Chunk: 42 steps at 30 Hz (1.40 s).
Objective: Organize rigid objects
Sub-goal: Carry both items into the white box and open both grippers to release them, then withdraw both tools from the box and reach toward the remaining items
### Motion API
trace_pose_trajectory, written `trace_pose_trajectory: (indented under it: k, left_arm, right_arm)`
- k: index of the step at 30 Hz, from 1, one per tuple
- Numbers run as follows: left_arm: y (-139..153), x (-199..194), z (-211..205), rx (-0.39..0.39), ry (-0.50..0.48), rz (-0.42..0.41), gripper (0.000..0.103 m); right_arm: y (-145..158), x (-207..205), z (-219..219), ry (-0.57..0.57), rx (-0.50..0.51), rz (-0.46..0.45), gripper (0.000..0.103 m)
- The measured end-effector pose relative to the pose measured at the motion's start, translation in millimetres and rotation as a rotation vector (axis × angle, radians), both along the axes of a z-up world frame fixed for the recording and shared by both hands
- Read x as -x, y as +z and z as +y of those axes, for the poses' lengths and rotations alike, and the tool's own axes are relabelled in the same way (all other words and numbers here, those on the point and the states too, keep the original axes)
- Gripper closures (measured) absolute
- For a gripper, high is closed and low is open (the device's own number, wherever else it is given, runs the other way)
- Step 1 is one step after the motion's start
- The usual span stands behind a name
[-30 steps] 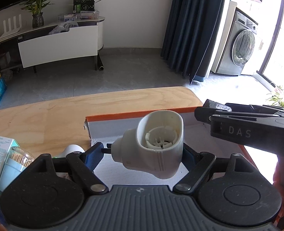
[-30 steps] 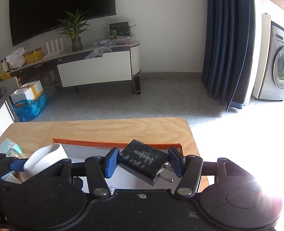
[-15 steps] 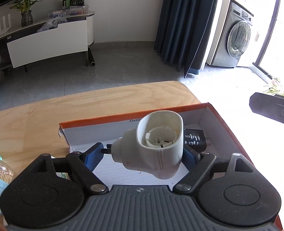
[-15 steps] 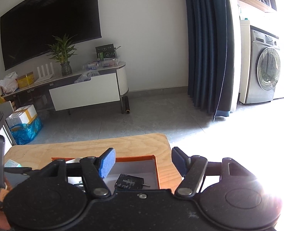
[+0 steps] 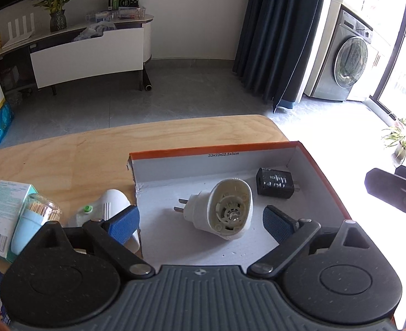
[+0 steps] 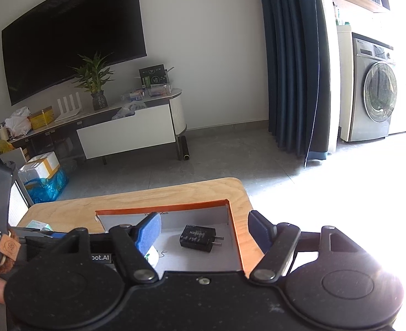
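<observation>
An orange-rimmed cardboard box (image 5: 214,149) with a white inside stands on the wooden table (image 5: 65,151). A white plug-in device (image 5: 222,209) lies on its side in the box, prongs to the left. A black charger (image 5: 276,183) lies behind it to the right; it also shows in the right wrist view (image 6: 198,238). My left gripper (image 5: 200,220) is open above the box, its blue pads either side of the white device and clear of it. My right gripper (image 6: 204,227) is open and empty, held higher at the box's right.
Left of the box lie a white rounded object (image 5: 112,201), a toothpick jar (image 5: 34,220) and a teal-and-white carton (image 5: 4,209). The table's far edge (image 5: 147,122) drops to a grey floor. The box's orange rim also shows in the right wrist view (image 6: 161,208).
My left gripper opened and let the white plug-in device drop into the box. My right gripper let go of the black charger into the box earlier and has drawn back and up.
</observation>
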<state>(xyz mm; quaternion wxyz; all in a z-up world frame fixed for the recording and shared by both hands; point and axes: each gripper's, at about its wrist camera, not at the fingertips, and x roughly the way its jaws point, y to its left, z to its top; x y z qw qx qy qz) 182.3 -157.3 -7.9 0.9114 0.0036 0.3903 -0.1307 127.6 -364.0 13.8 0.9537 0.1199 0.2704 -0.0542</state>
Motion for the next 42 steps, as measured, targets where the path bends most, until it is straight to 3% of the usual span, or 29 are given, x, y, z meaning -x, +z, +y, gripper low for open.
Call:
trace_pose_trajectory:
  k: [8,42]
  left_arm:
    - [10.2,26.6,12.2,-0.043,0.046,-0.003,0.001]
    - [6.6,82.2,87.0,-0.019,0.172,-0.013,0.000]
  right_arm:
    - [-2.0,16.2,20.0,0.028,0.001,0.039,0.016]
    - [-4.0,33.3,97.4,0.178,0.012,0.101,0.011]
